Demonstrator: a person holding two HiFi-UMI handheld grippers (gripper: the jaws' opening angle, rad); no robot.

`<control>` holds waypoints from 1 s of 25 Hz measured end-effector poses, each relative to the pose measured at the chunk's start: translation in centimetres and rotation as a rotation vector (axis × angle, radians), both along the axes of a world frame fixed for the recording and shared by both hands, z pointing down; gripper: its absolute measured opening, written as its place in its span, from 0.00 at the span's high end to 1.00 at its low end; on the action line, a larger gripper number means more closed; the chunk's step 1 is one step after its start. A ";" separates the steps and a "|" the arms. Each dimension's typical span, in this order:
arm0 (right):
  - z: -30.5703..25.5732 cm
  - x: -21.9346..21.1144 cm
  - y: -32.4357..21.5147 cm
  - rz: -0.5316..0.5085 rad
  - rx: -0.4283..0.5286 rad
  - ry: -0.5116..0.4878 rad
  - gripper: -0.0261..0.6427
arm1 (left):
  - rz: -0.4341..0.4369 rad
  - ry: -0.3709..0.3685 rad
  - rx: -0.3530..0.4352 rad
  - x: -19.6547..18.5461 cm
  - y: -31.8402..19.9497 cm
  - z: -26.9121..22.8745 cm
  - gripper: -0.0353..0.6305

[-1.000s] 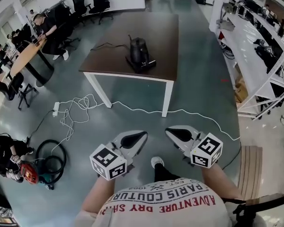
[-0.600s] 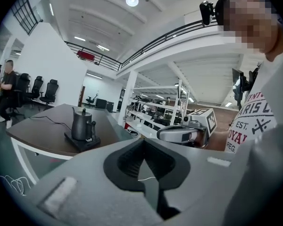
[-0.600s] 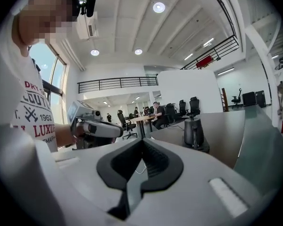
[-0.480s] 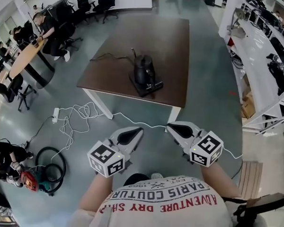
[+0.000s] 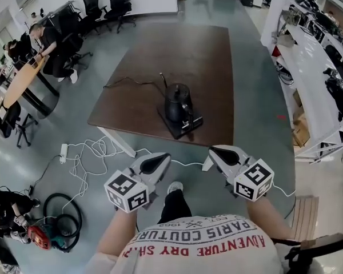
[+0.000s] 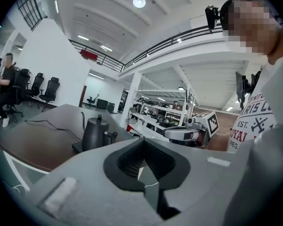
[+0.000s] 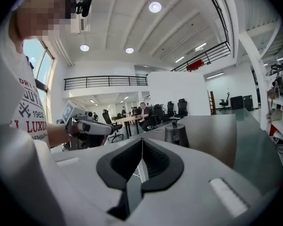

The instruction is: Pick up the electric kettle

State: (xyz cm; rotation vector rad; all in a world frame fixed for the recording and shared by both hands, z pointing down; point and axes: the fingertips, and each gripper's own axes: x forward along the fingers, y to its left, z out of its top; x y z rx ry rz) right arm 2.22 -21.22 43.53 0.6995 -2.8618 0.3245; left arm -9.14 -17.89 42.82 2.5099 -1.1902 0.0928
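A black electric kettle (image 5: 178, 100) with a thin spout stands on its black base on a brown table (image 5: 206, 56), near the table's front edge. Its cord runs left across the tabletop. The kettle (image 6: 96, 133) shows ahead in the left gripper view, and the same kettle (image 7: 176, 134) in the right gripper view. My left gripper (image 5: 164, 157) and right gripper (image 5: 213, 152) are both shut and hold nothing. They hang side by side just short of the table's near edge, well apart from the kettle.
White cables and a power strip (image 5: 63, 150) lie on the grey floor left of the table. A vacuum with a black hose (image 5: 58, 210) sits at lower left. People sit at desks (image 5: 23, 73) on the left. White shelving (image 5: 326, 56) runs along the right.
The table and kettle have come closer and lower in the head view as the person walked forward. Both grippers have stayed shut and side by side.
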 end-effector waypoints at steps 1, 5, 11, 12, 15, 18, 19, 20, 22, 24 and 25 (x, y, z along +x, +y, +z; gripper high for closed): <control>0.6 -0.4 -1.0 0.011 -0.009 0.008 0.95 | 0.005 0.005 -0.010 -0.6 -1.2 0.6 0.95; 2.8 -2.7 -4.4 0.024 -0.046 0.044 0.87 | 0.029 0.007 -0.076 -2.7 -5.5 3.0 0.95; 5.5 -5.2 -9.4 0.105 -0.063 0.084 0.77 | 0.023 -0.016 -0.098 -6.5 -12.2 5.0 0.94; 5.9 -5.4 -9.9 0.117 -0.064 0.091 0.75 | 0.021 -0.021 -0.104 -7.1 -13.2 5.3 0.94; 7.1 -5.8 -11.3 0.143 -0.062 0.114 0.71 | 0.015 -0.006 -0.119 -8.7 -16.1 5.7 0.81; 8.2 -5.9 -12.5 0.160 -0.066 0.120 0.68 | 0.007 -0.001 -0.100 -9.9 -19.1 5.5 0.73; 8.7 -6.1 -12.7 0.162 -0.068 0.125 0.66 | 0.010 -0.007 -0.089 -10.2 -20.1 5.5 0.71; 9.2 -6.2 -12.8 0.161 -0.072 0.131 0.64 | 0.016 -0.010 -0.079 -10.5 -21.1 5.5 0.68; 10.3 -6.6 -12.8 0.158 -0.084 0.147 0.62 | 0.022 -0.009 -0.069 -10.9 -23.2 6.0 0.67; 11.2 -6.8 -12.9 0.163 -0.097 0.164 0.62 | 0.015 -0.012 -0.072 -11.3 -25.4 6.7 0.65; 11.6 -6.8 -12.9 0.169 -0.103 0.168 0.62 | 0.012 -0.020 -0.076 -11.4 -26.4 7.2 0.64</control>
